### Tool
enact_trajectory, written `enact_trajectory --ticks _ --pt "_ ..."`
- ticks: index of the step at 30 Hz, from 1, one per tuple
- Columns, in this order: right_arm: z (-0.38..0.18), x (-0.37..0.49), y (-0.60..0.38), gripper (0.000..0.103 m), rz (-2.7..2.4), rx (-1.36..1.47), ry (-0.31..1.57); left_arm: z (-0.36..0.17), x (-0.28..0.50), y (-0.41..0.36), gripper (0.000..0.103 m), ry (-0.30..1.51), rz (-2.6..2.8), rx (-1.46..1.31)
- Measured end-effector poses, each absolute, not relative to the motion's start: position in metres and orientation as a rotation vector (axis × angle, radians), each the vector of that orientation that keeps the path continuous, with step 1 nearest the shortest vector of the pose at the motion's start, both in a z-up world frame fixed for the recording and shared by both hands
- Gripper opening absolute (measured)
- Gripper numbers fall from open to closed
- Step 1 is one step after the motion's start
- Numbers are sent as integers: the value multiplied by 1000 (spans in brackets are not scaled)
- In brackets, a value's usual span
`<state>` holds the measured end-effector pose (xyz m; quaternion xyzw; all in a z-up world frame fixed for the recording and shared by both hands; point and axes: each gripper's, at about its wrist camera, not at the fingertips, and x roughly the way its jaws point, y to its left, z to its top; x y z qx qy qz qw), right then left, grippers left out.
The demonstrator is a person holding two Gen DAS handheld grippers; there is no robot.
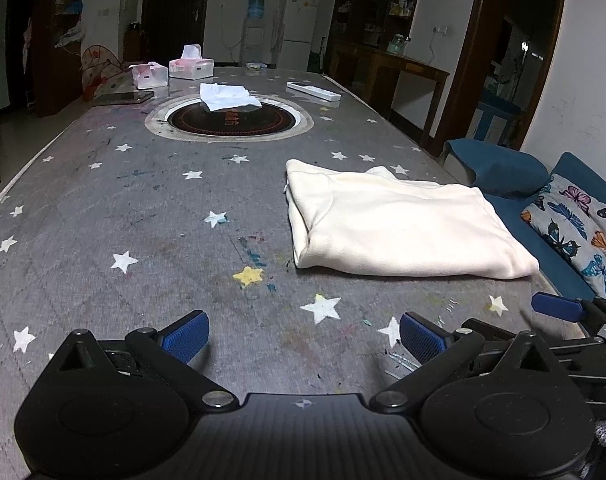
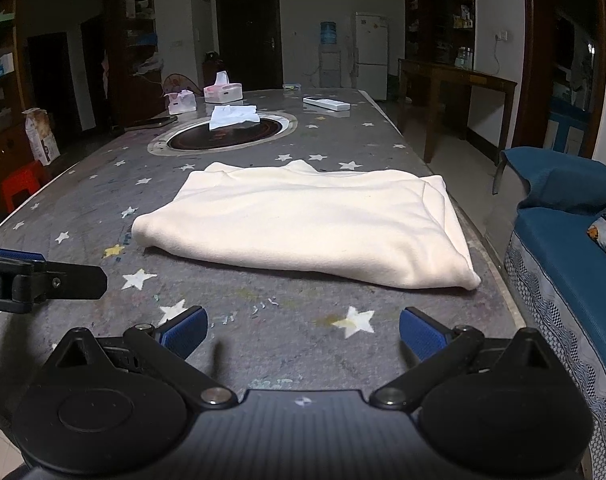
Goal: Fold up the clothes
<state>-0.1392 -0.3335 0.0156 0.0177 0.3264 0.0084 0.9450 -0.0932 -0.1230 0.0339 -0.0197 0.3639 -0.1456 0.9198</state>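
Cream garment (image 2: pixel 303 224) folded on table (image 2: pixel 83 200), both grippers (image 1: pixel 303 336) (image 2: pixel 303 332) spread empty, red stool (image 2: pixel 21 184) only right view

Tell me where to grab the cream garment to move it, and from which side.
Take the cream garment by its near edge, at the two near corners, coming in low from the near side, where both grippers already are. It lies folded flat in layers, and that rounded near edge looks like a fold, so pinching there likely keeps the layers together. The left gripper and right gripper are open and empty.
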Motion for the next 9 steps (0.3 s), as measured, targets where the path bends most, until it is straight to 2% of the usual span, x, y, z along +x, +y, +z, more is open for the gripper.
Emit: enact_trajectory --ticks 9 --pt "16 -142 -334 103 16 40 663 35 -95 -123 103 736 -297 -39"
